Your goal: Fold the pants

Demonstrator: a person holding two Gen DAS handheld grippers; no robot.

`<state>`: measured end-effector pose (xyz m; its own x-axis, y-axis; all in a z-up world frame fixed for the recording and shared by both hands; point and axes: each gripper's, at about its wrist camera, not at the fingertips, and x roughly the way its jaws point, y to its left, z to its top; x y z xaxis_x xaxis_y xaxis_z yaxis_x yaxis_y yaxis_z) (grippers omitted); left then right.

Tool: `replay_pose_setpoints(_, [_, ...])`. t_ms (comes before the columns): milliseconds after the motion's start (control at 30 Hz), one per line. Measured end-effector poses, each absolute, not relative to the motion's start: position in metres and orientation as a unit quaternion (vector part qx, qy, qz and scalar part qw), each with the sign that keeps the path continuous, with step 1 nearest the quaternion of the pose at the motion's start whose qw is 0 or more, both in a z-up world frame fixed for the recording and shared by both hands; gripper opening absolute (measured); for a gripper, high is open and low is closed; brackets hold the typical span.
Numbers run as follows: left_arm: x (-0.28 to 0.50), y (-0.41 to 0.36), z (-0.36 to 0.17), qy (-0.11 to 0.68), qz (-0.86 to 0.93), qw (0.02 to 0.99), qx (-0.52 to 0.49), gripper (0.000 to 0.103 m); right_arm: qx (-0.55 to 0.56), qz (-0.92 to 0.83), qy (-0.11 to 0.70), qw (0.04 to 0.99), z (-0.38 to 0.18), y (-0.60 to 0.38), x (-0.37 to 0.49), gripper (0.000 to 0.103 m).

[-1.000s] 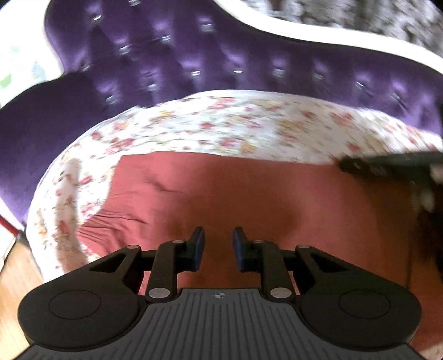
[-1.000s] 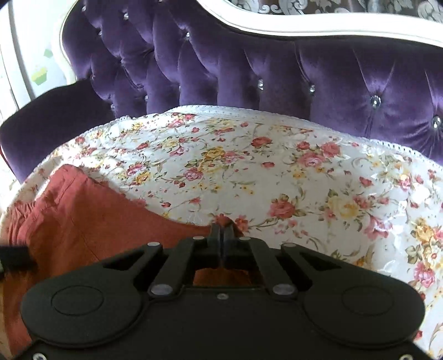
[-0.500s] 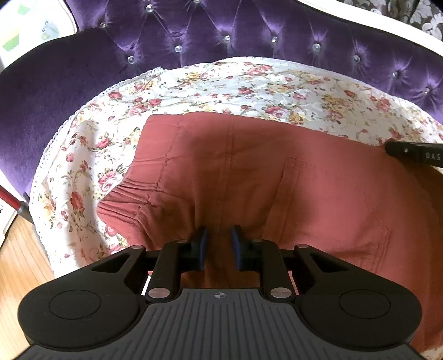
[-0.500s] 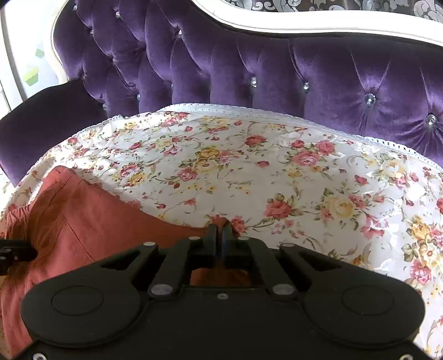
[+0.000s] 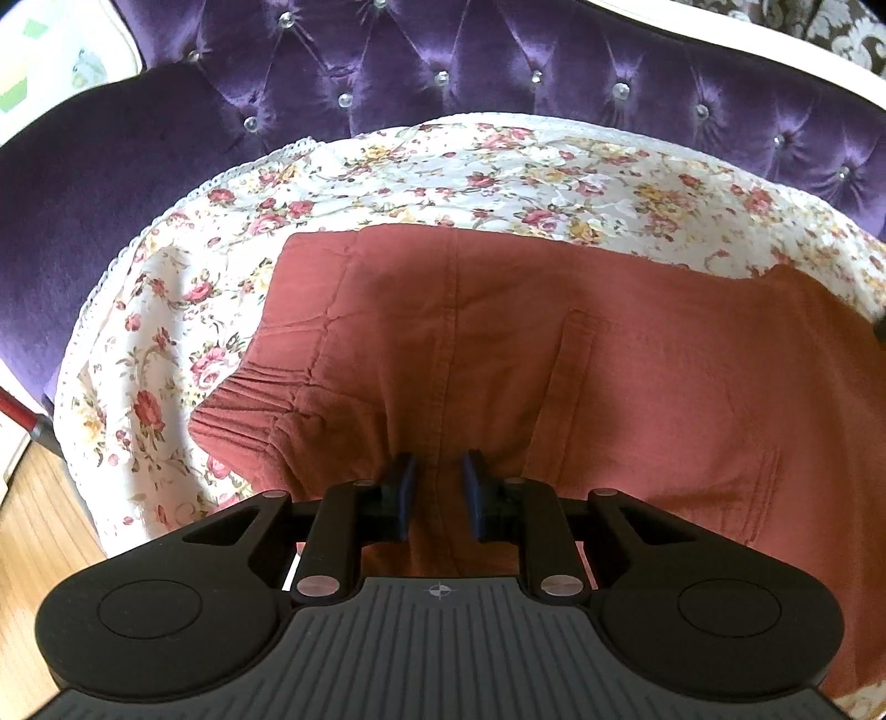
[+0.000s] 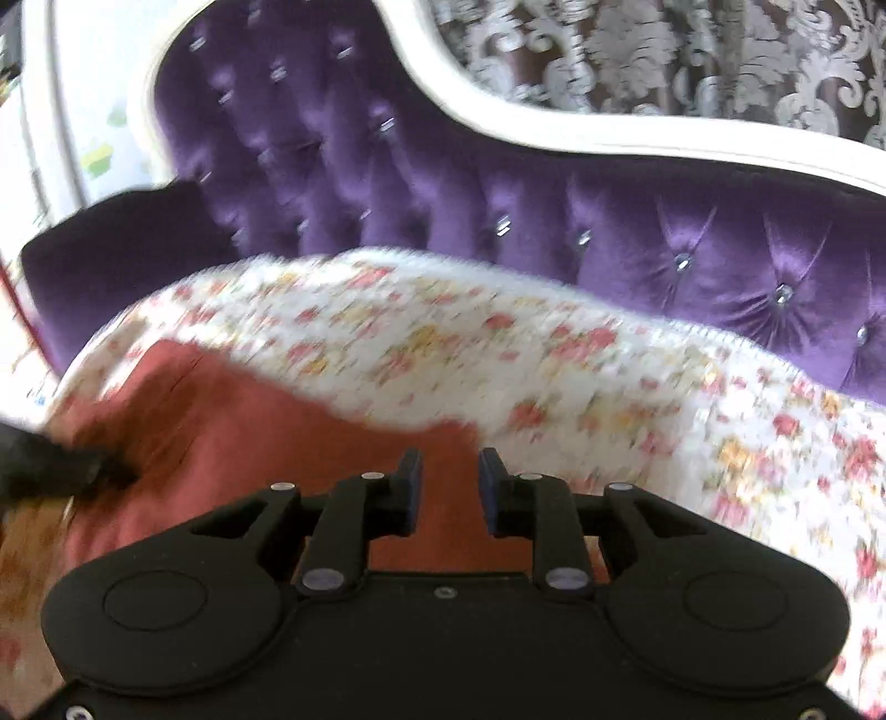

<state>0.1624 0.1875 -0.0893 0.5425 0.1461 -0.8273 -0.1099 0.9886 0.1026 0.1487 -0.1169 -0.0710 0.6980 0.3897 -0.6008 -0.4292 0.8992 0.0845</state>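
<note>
I see the rust-red pants (image 5: 581, 354) spread flat on the floral sheet (image 5: 166, 310) that covers the seat of the purple tufted sofa (image 5: 443, 61). Taking the pants as my landmark: the sheet shows beyond their far edge and past their left side, where the gathered waistband (image 5: 249, 410) bunches up. The sofa's buttoned backrest rises behind the sheet, and its dark armrest (image 5: 72, 194) curves round to the left of it. Wooden floor (image 5: 27, 526) shows low on the left, off the sheet's edge, with a red stick-like object (image 5: 19, 412) there that I cannot identify.

My left tool (image 5: 437, 493) sits low over the pants near their near edge, its blue pads (image 5: 407, 487) partly apart with a vertical seam (image 5: 443, 387) running into the gap; whether the cloth is actually pinched I cannot tell, the pads look clear of it.

The right wrist view is blurred. There my right tool (image 6: 449, 490) has its fingers apart, nothing between them, hovering over the pants (image 6: 266, 437) near their right-hand end, where a point of cloth meets the sheet (image 6: 554, 376). A dark blurred shape (image 6: 50, 471) lies over the pants at the left. White sofa trim (image 6: 554, 122) and patterned wallpaper (image 6: 664, 50) stand behind
</note>
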Motion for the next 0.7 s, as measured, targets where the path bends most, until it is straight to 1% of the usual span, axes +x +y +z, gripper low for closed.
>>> replay_pose_setpoints(167, [0.162,0.185,-0.090,0.472,0.069,0.878,0.033,0.021,-0.075,0.240,0.337,0.907,-0.098,-0.098,0.096,0.035])
replay_pose_setpoints(267, [0.163,0.188,-0.090,0.475,0.063,0.877,0.025,0.021,-0.079,0.249,0.355,0.898,-0.115,-0.094,0.069,0.034])
replay_pose_setpoints(400, [0.165,0.193,-0.089,0.481,0.054,0.875,0.015,0.020,-0.096,0.239,0.335,0.906,-0.121,-0.092,0.030,0.035])
replay_pose_setpoints(567, [0.165,0.202,-0.082,0.478,0.037,0.877,0.014,0.021,-0.087,0.234,0.337,0.908,-0.121,-0.096,0.014,0.035])
replay_pose_setpoints(700, [0.159,0.227,-0.069,0.466,0.075,0.881,0.001,0.021,-0.097,0.231,0.336,0.908,-0.121,-0.093,0.011,0.035])
